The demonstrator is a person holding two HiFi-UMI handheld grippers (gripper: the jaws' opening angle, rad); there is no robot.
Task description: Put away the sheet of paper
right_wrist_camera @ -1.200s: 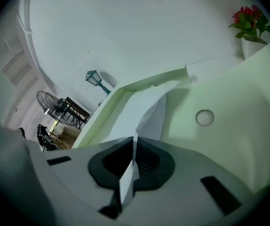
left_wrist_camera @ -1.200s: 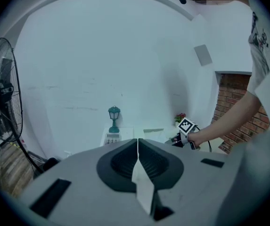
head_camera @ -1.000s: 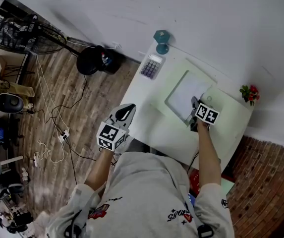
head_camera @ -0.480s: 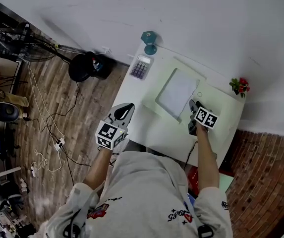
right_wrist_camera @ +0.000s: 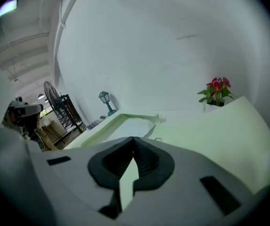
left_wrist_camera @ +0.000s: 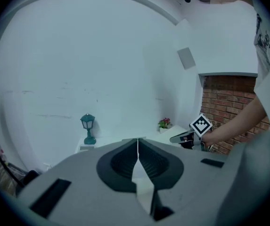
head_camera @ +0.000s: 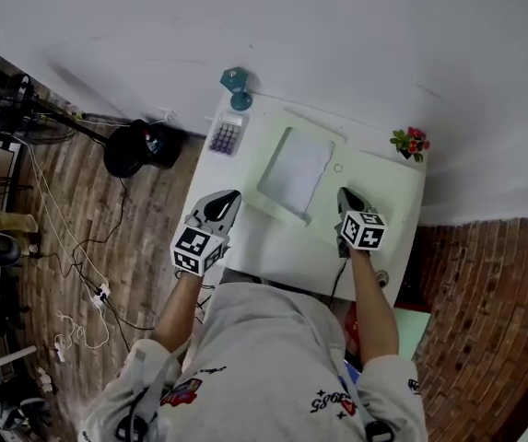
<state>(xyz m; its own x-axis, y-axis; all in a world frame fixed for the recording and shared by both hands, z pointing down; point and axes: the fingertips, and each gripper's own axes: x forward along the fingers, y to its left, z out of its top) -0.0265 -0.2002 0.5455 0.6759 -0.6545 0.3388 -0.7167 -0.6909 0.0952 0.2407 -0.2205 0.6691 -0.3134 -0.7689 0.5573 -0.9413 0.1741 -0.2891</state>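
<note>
The sheet of paper (head_camera: pixel 293 168) lies flat inside a shallow pale-green tray (head_camera: pixel 265 198) near the middle of the white surface (head_camera: pixel 383 201). Its long axis runs roughly up and down the head view, with the upper end leaning a little to the right. The right hand-held gripper (head_camera: pixel 344 194) sits just below and to the right of the sheet's lower right corner, apart from it, with its tips pointing toward the top of the frame. In its own view the sheet (right_wrist_camera: pixel 127 130) and the tray rim (right_wrist_camera: pixel 106 124) lie ahead and to the left of the right hand-held gripper (right_wrist_camera: pixel 134 139). Its jaws are closing, their tips already together with nothing between them. The left hand-held gripper (head_camera: pixel 230 195) is at the lower left of the sheet, near the surface's left edge and well clear of the paper. In its own view the left hand-held gripper (left_wrist_camera: pixel 138 140) has its jaws pressed together and empty.
</note>
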